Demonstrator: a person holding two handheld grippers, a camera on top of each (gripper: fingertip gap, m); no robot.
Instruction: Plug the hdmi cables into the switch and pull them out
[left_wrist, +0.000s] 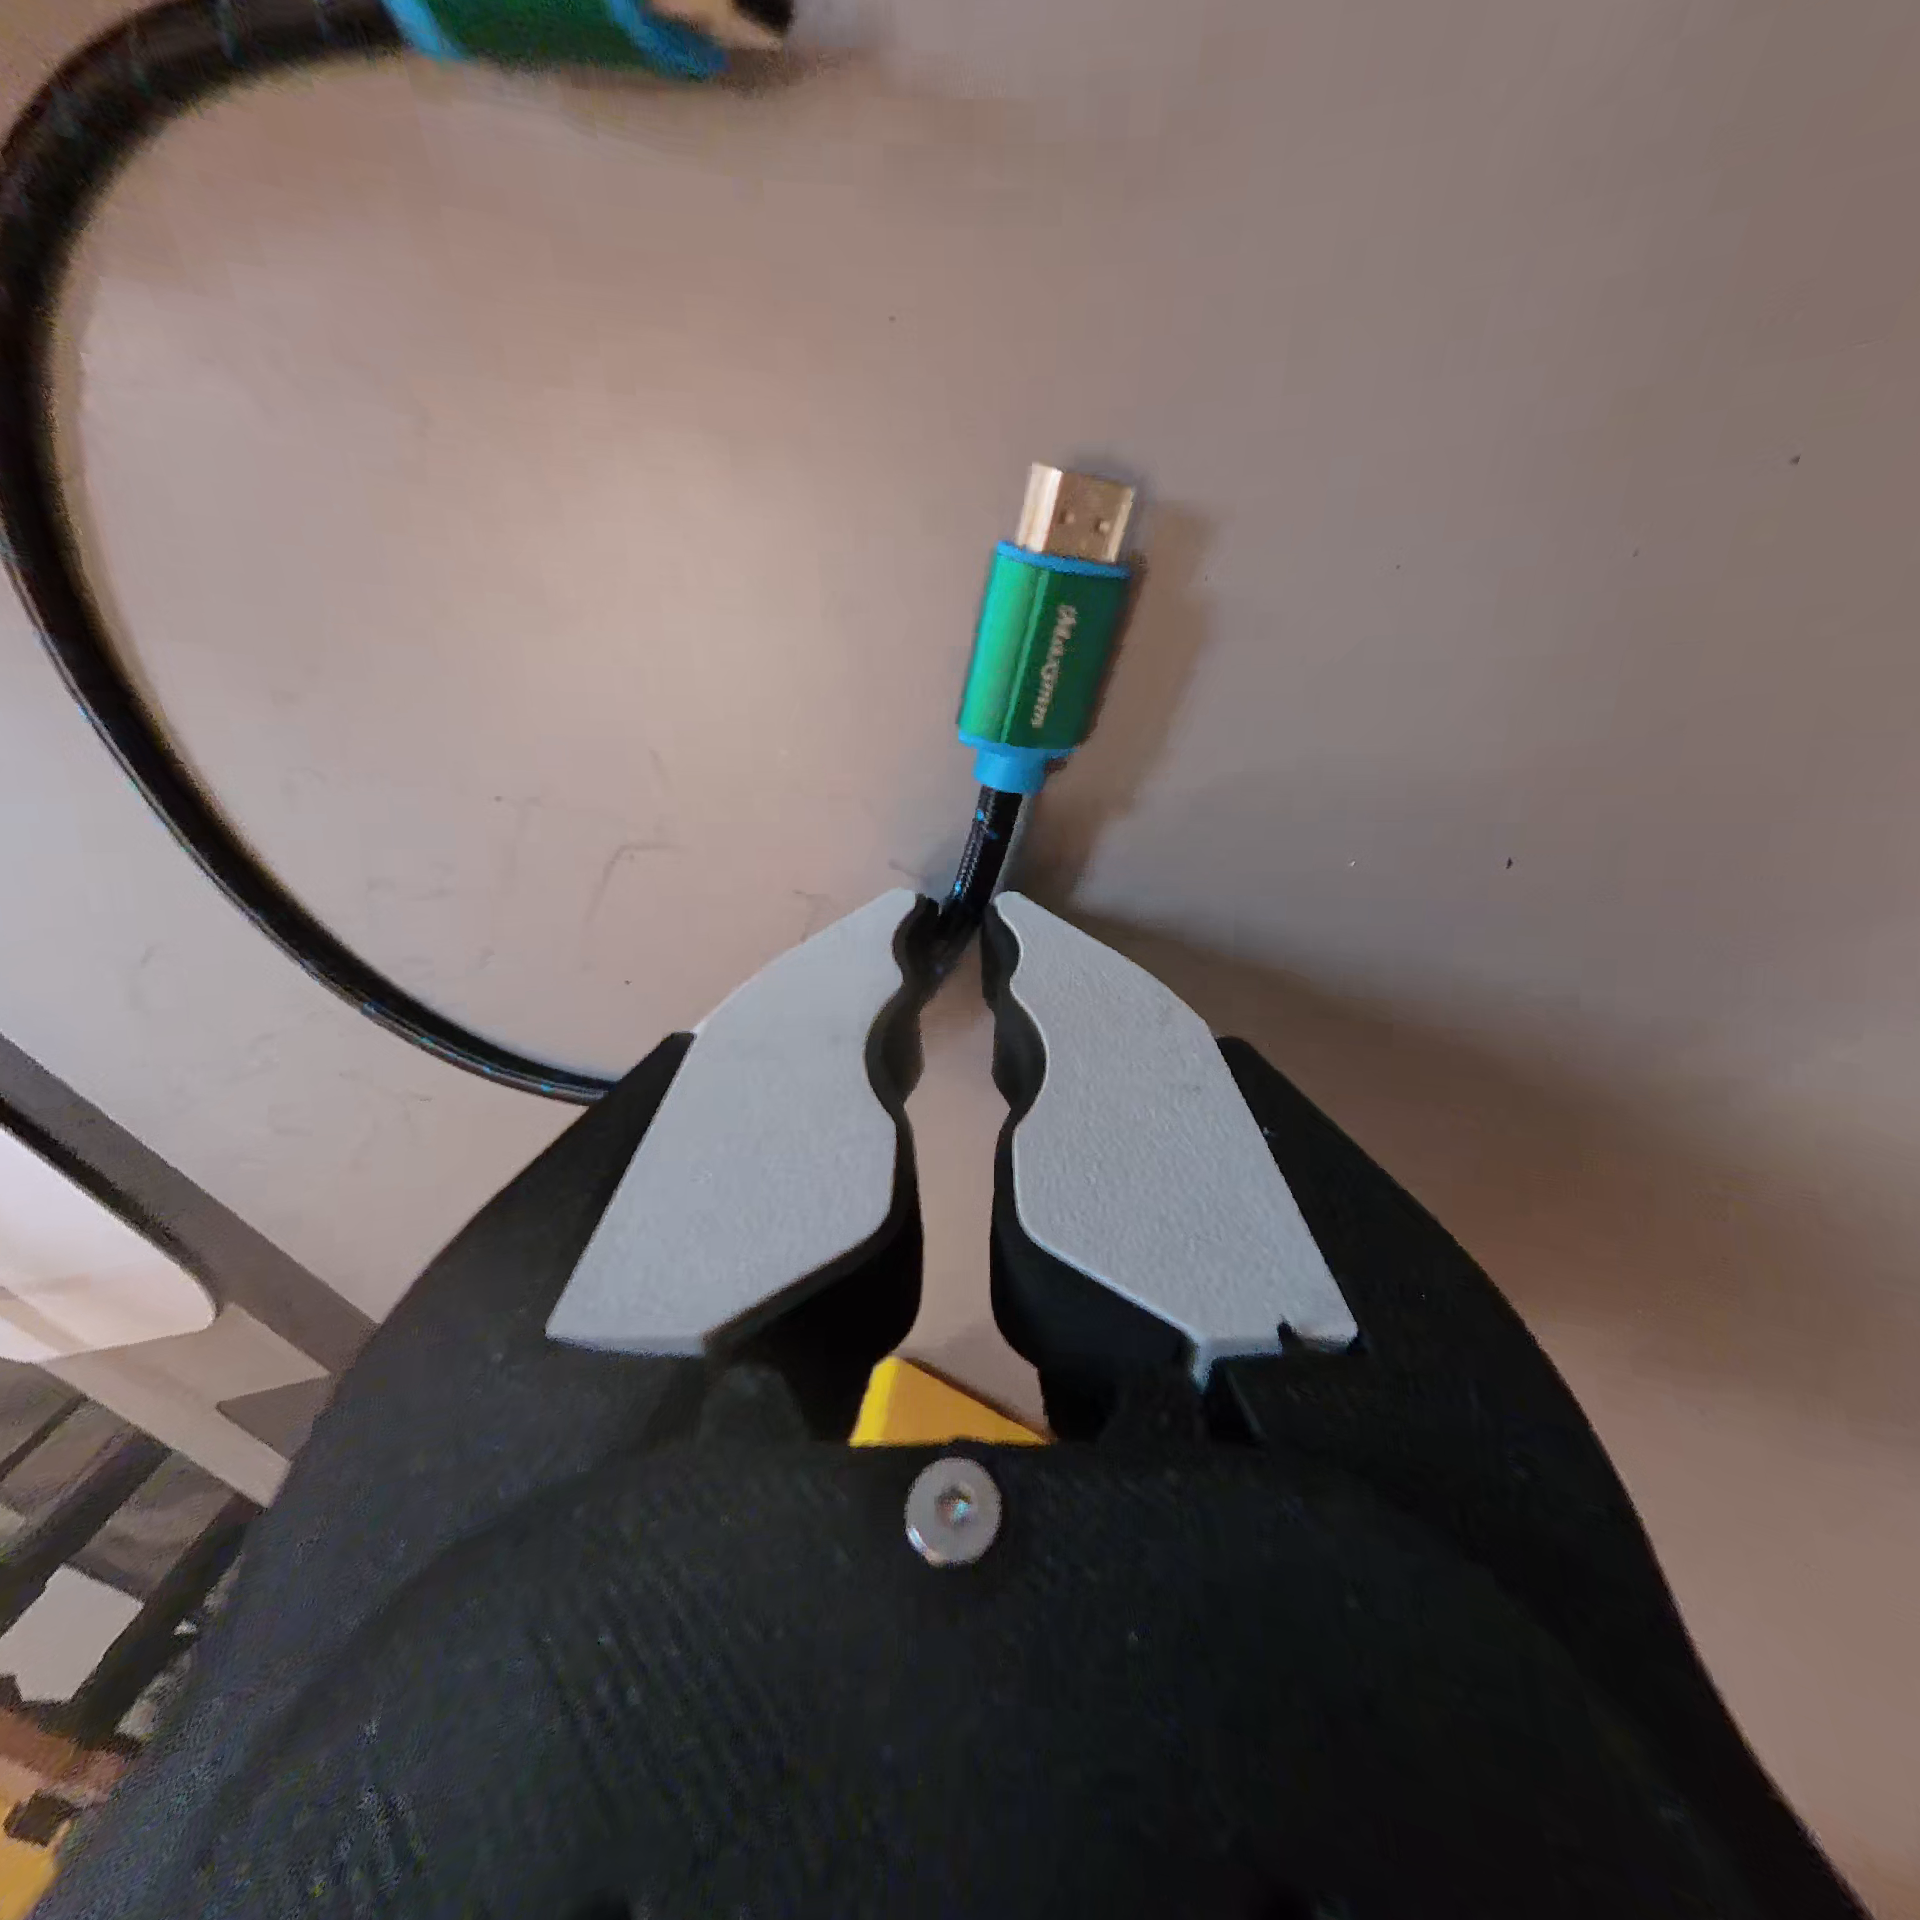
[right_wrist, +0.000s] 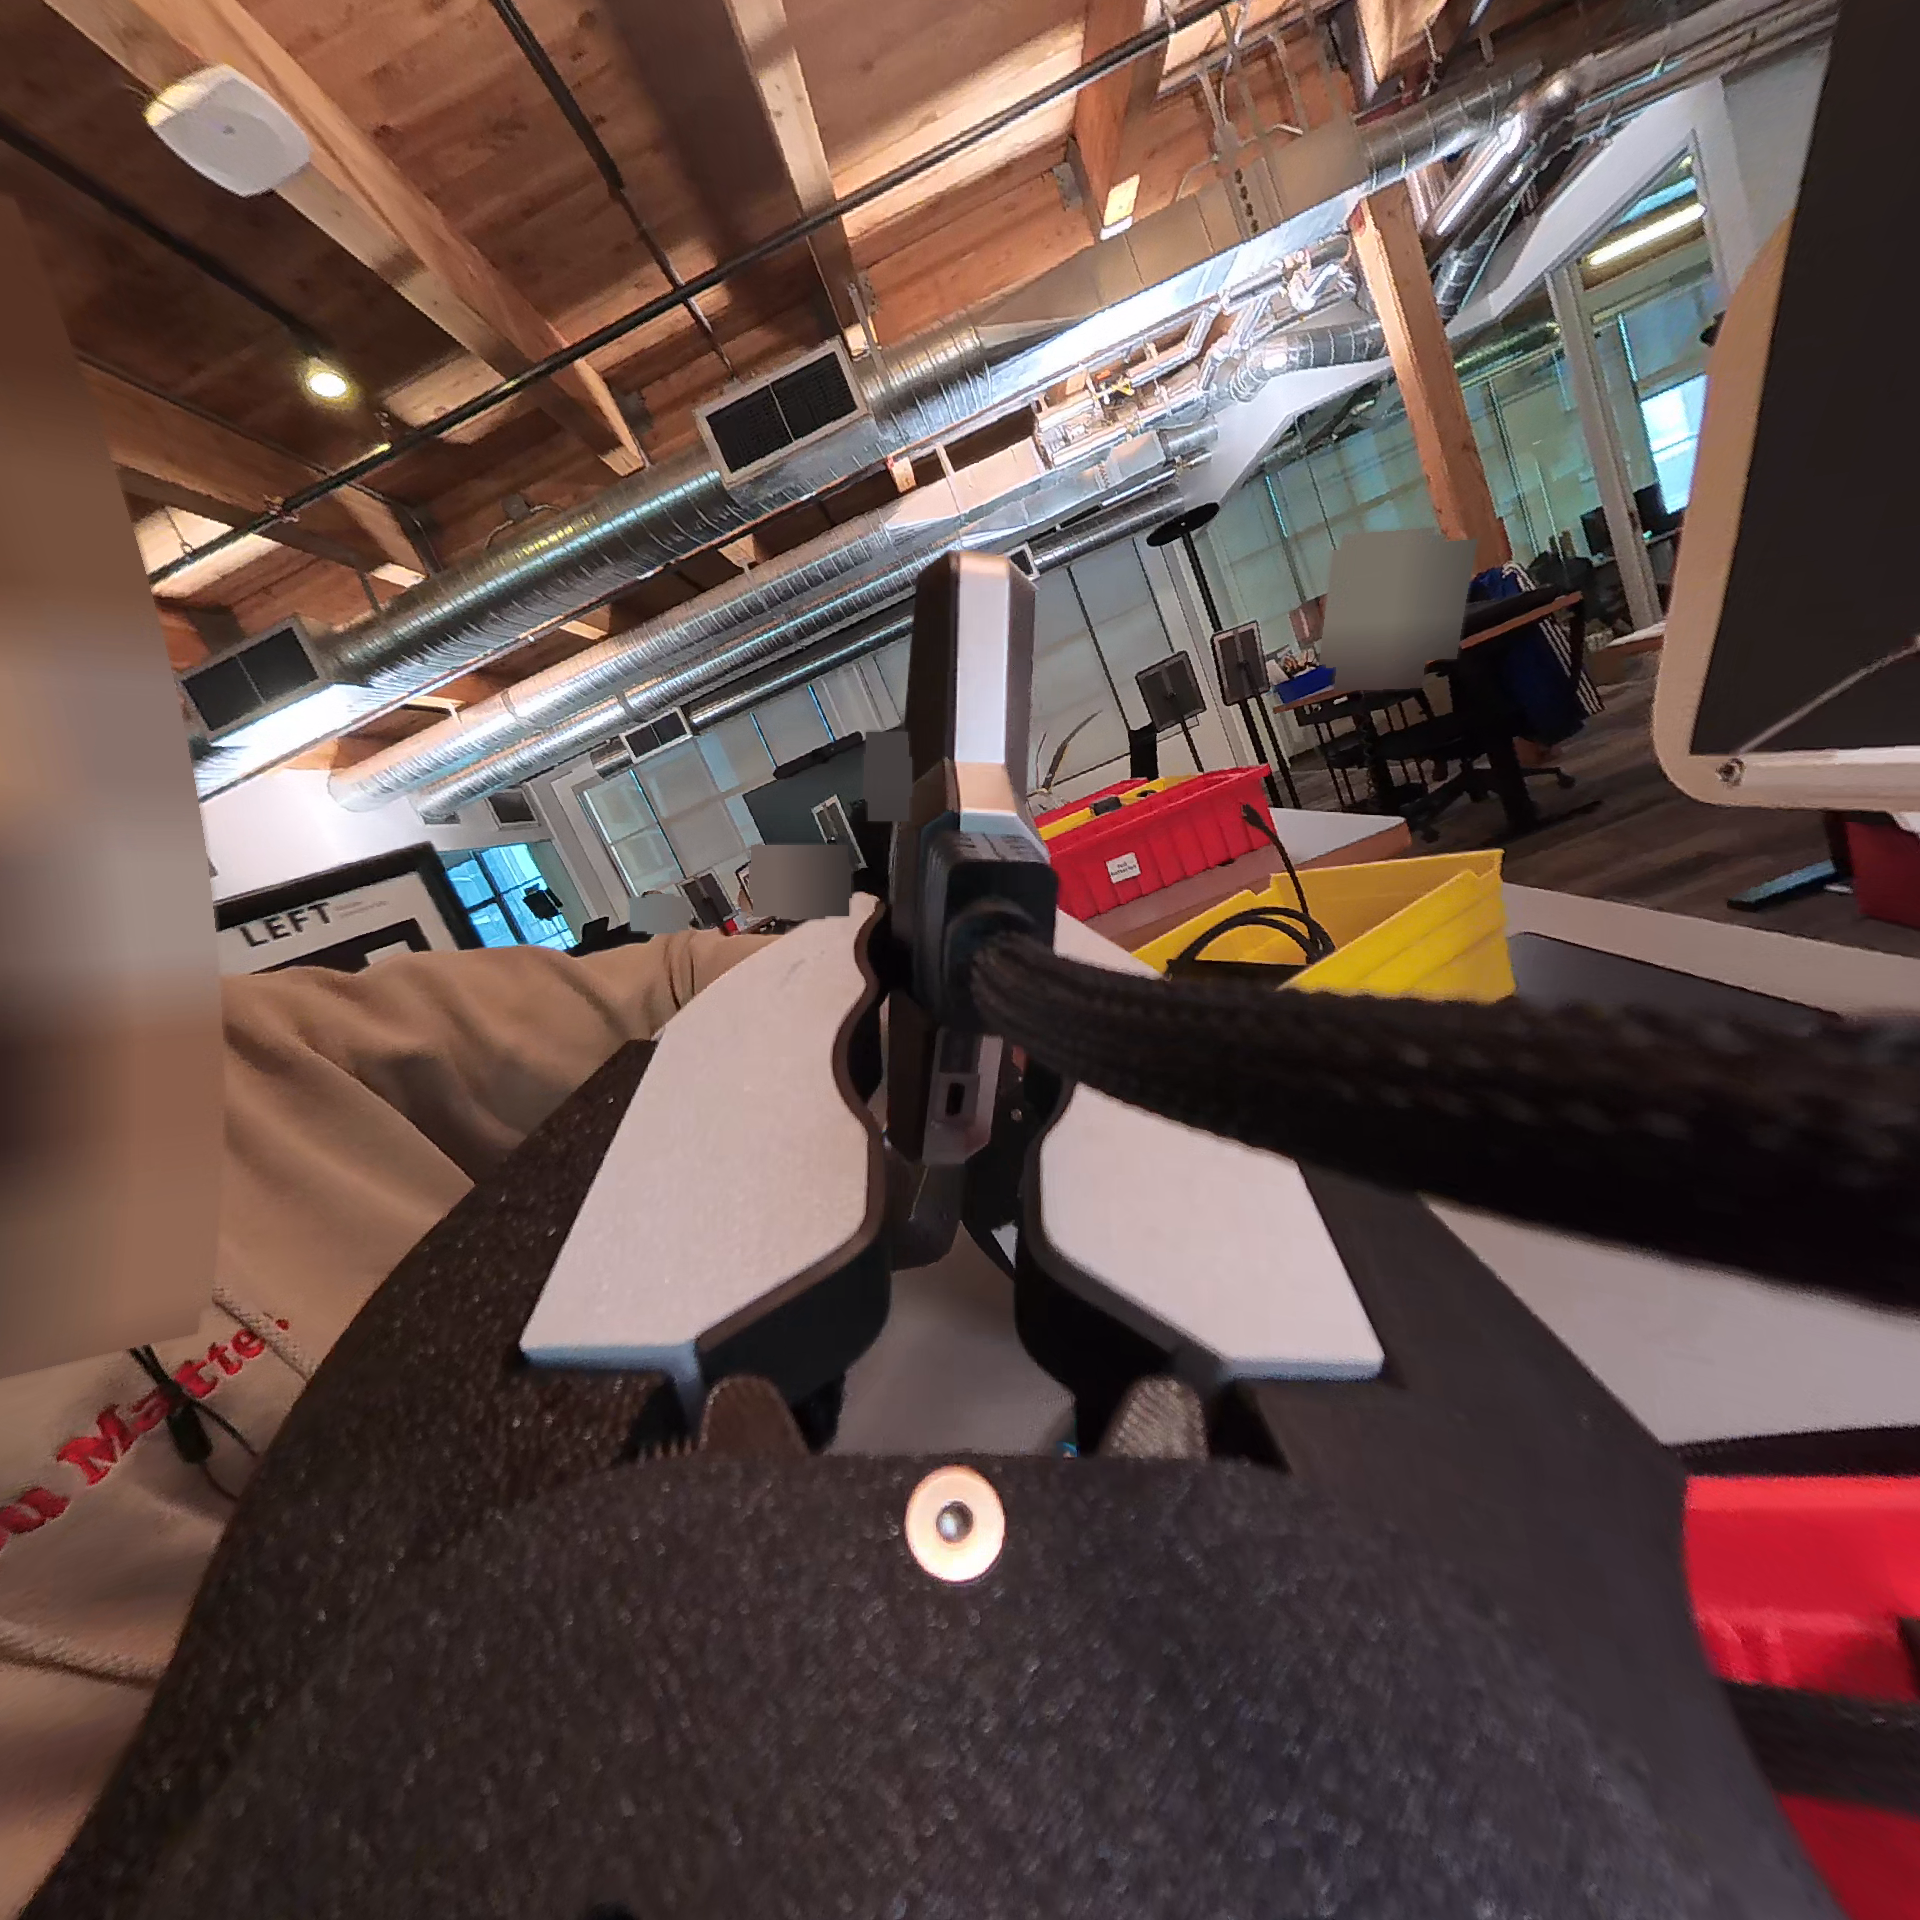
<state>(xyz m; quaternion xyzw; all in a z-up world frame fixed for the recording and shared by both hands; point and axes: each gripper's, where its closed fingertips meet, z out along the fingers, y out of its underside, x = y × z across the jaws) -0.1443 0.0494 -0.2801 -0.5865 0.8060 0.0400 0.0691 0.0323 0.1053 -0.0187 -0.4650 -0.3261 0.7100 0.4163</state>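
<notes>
Left hand-held gripper (left_wrist: 958, 914) pinches the cable (left_wrist: 977, 847), plug (left_wrist: 1044, 644) pointing straight ahead; right hand-held gripper (right_wrist: 961, 997) clamps the switch (right_wrist: 966, 727) upright.

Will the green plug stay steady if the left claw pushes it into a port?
Probably not: the left claw grips the cable behind the green plug, so it may wobble. The braided cable looks fairly stiff, which should help.

A: Plug (left_wrist: 1044, 649) colours?
B: Green shell, blue end bands, gold tip; cable (left_wrist: 62, 582) black braid, blue flecks.
A: Right view?
B: Switch (right_wrist: 971, 717) dark grey and silver; bins yellow (right_wrist: 1392, 914) and red (right_wrist: 1164, 831).
</notes>
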